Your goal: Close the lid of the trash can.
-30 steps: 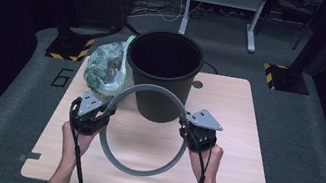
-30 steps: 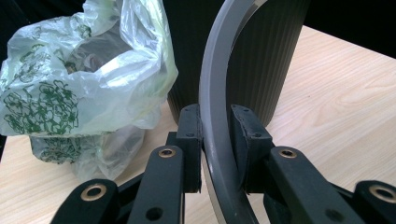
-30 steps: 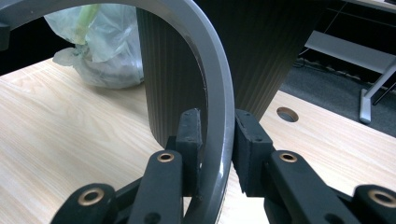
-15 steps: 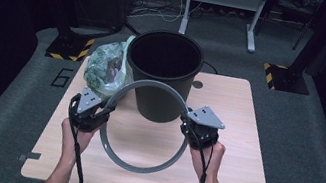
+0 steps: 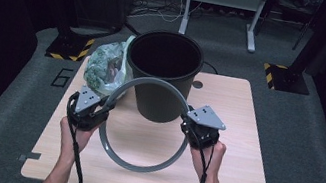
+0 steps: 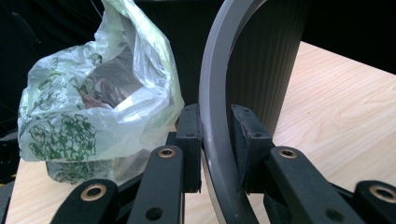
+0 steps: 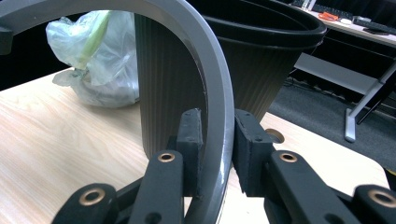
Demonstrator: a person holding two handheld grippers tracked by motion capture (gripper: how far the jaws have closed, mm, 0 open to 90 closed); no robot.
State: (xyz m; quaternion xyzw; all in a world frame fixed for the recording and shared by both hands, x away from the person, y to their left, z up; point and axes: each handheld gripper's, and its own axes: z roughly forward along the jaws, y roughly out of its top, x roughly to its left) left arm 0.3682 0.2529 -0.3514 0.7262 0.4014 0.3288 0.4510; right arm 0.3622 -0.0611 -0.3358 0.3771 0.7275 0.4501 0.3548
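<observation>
Here the left claw (image 5: 97, 108) and the right claw (image 5: 195, 126) each pinch opposite sides of the grey ring (image 5: 138, 164), pads pressed on its band. The ring is held tilted above the worktop (image 5: 244, 136), its far arc raised before the black bucket (image 5: 165, 56). A plastic bag (image 5: 105, 63) lies left of the bucket.

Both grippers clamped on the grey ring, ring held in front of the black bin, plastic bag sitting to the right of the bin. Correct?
Not quite. The plastic bag sits left of the black bin, not right, as the high view shows. The rest holds: the left gripper and right gripper each clamp the grey ring, held in front of the bin.
</observation>
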